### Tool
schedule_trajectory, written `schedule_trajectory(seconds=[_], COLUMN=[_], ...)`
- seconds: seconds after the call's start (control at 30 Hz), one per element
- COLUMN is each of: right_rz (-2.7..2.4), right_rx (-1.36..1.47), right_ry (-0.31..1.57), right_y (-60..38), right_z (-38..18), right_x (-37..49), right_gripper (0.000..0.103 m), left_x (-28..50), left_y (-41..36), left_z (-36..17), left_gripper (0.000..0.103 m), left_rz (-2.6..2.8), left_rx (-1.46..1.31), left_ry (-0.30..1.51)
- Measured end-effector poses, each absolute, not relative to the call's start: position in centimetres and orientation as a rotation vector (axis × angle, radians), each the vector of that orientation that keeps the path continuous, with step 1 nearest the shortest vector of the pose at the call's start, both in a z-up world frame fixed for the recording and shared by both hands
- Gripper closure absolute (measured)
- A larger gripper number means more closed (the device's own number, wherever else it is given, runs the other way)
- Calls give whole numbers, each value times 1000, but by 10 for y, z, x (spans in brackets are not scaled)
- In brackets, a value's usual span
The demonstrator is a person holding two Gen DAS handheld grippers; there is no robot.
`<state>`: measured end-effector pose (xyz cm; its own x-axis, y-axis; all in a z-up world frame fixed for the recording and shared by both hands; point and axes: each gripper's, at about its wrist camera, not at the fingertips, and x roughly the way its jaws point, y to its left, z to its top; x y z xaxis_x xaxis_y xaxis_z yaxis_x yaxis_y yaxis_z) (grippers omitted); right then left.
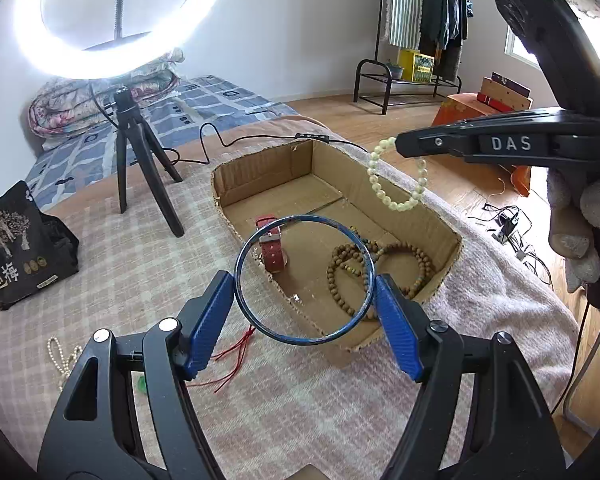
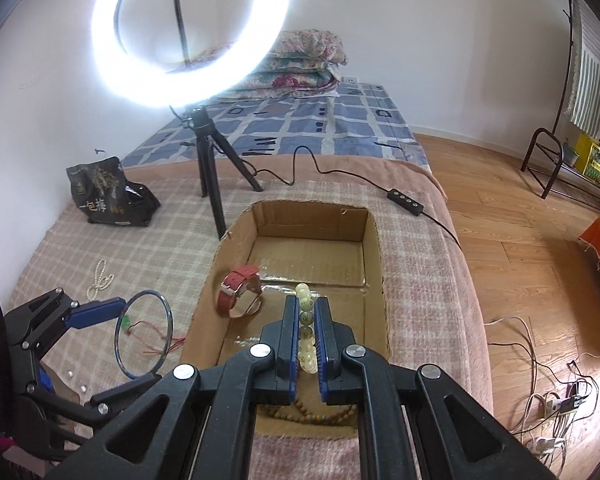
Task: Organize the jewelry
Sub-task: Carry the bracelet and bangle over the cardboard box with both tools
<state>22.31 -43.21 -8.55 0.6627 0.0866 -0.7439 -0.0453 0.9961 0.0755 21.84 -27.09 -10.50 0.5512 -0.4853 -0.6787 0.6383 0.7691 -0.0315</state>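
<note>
My left gripper (image 1: 305,296) is shut on a thin blue bangle (image 1: 260,240), held upright over the near left edge of an open cardboard box (image 1: 380,168); the bangle also shows in the right wrist view (image 2: 168,312). My right gripper (image 2: 305,312) is shut on a pale green bead bracelet (image 2: 305,322), which hangs above the box in the left wrist view (image 1: 400,204). Inside the box lie a red-strapped watch (image 2: 236,280) and a brown wooden bead necklace (image 1: 380,268).
A pearl strand (image 2: 98,280), a small green charm with red cord (image 2: 128,320) and a black snack bag (image 2: 104,192) lie on the checked blanket left of the box. A ring light on a tripod (image 2: 208,168) stands behind it, its cable running right. The bed edge drops to wooden floor on the right.
</note>
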Motion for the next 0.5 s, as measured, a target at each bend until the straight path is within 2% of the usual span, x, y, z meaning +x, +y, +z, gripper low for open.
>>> schedule_trajectory(seconds=[0.5], right_rz=[45], right_rx=[65], right_ry=[869], right_y=[-441], right_z=[-110], right_x=[272], right_gripper=[98], left_x=[240], left_y=[-294], left_z=[-125], left_gripper=[29], left_rz=[-677], left_rx=[218], left_ry=[759])
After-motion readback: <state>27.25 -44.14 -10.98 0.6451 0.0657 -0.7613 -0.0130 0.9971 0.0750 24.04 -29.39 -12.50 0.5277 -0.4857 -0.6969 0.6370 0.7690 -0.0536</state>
